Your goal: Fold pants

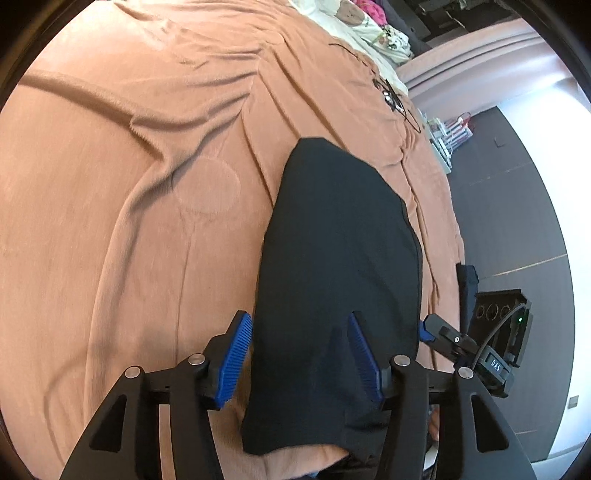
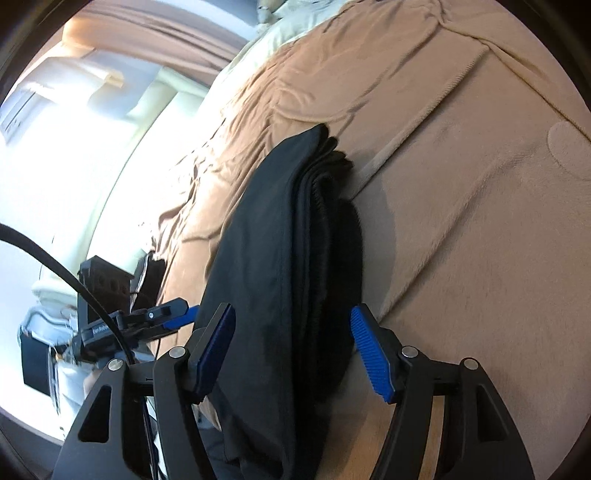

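Black pants [image 1: 332,236] lie folded in a long narrow stack on the orange blanket [image 1: 129,206]. My left gripper [image 1: 301,350] hovers over their near end with its jaws open; the blue pads [image 1: 238,354] stand apart and do not press the cloth. In the right wrist view the same pants [image 2: 280,258] show layered folded edges on their right side. My right gripper [image 2: 293,349] straddles them, open, with pads [image 2: 369,354] clear of the fabric. A blue fingertip [image 1: 427,329] of the right gripper shows at the pants' right edge.
The bed's edge runs close to the pants, with dark floor [image 1: 517,206] beyond it. White pillows [image 1: 373,29] lie at the head. A black cord with small items [image 1: 391,96] rests on the blanket. A black box [image 1: 498,314] stands by the bed edge.
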`<state>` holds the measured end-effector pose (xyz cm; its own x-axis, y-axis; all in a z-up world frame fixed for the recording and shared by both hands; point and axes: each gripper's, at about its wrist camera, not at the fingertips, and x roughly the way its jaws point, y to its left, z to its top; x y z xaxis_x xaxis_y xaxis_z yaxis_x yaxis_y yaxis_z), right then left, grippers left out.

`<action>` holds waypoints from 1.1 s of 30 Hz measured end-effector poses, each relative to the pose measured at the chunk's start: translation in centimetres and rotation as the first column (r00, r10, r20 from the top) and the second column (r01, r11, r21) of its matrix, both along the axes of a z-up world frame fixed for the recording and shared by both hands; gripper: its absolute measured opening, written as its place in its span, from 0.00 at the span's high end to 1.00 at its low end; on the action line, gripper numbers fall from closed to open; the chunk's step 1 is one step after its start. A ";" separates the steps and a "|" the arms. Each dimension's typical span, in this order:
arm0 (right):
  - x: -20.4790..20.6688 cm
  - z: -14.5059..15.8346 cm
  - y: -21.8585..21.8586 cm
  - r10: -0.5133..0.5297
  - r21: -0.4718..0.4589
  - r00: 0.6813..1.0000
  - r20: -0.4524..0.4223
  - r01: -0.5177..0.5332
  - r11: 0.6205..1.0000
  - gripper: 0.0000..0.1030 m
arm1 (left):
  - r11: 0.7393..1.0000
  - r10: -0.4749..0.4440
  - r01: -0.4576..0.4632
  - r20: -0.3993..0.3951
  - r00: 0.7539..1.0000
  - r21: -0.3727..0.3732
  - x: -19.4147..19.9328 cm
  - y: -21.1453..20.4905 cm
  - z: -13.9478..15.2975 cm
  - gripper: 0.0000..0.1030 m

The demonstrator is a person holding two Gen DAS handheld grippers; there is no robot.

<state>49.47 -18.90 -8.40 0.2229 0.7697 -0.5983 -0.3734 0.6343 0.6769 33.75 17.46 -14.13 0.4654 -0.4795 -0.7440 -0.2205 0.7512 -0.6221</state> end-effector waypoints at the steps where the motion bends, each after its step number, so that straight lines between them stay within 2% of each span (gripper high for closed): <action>1: 0.3 -0.1 0.0 -0.006 0.006 1.000 -0.009 0.006 1.000 0.38 | 1.000 0.000 0.000 0.002 1.000 0.001 0.5 0.0 -0.1 0.46; 7: 2.1 -1.2 2.1 -0.043 -0.010 0.998 -0.054 0.043 0.999 0.38 | 1.000 -0.006 0.006 0.005 1.000 -0.002 2.7 0.8 -0.7 0.46; 14: 2.3 -1.3 1.7 -0.061 0.000 0.994 -0.093 0.061 0.998 0.38 | 1.000 -0.017 0.017 0.009 1.000 -0.018 4.8 1.4 -1.4 0.46; 25: 3.8 -1.5 1.7 -0.016 0.029 0.995 -0.103 0.020 0.999 0.38 | 0.996 -0.046 0.047 0.019 0.999 -0.082 7.9 1.6 -3.2 0.49; 29: 4.2 -1.5 2.4 0.007 0.034 0.996 -0.088 -0.004 0.999 0.24 | 0.994 -0.073 0.075 0.030 0.997 -0.084 8.6 0.9 -3.1 0.51; 33: 4.4 -1.7 3.4 0.018 0.001 0.998 -0.066 -0.018 1.000 0.23 | 0.991 -0.096 0.100 0.048 0.994 -0.091 9.3 0.6 -2.8 0.51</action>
<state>53.91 -15.53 -10.05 0.1689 0.7734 -0.6110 -0.3397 0.6276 0.7005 43.02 18.04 -16.96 0.4436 -0.5905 -0.6742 -0.1206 0.7060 -0.6978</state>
